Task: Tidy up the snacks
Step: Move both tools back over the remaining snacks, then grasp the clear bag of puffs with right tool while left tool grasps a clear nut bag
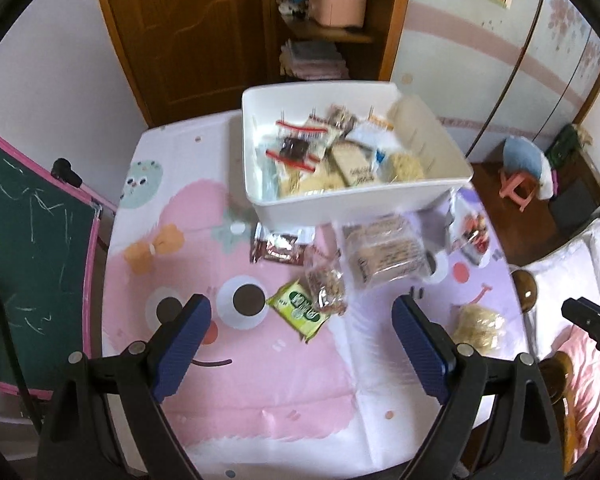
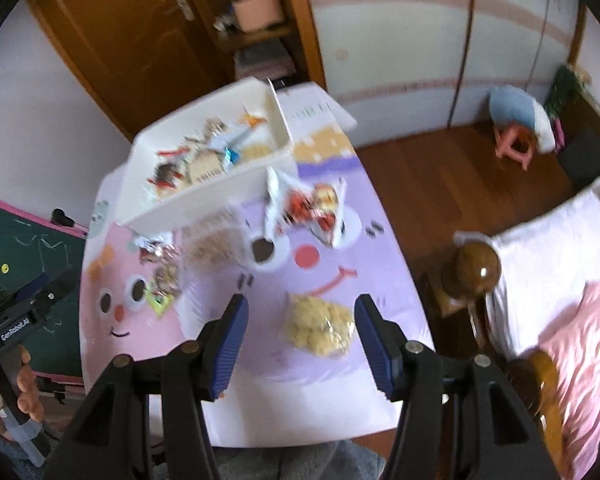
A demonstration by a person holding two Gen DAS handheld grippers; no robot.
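The right tongs stand spread wide low in the frame, a clear bag of pale yellow puffs lying on the tabletop between their blue pads. Upper left of centre sits a white bin holding mixed packets, a red-and-white snack bag just beside it.

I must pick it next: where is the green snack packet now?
In the left wrist view the green snack packet lies on the tablecloth, ahead between the open fingers, touching the clear nut bag.
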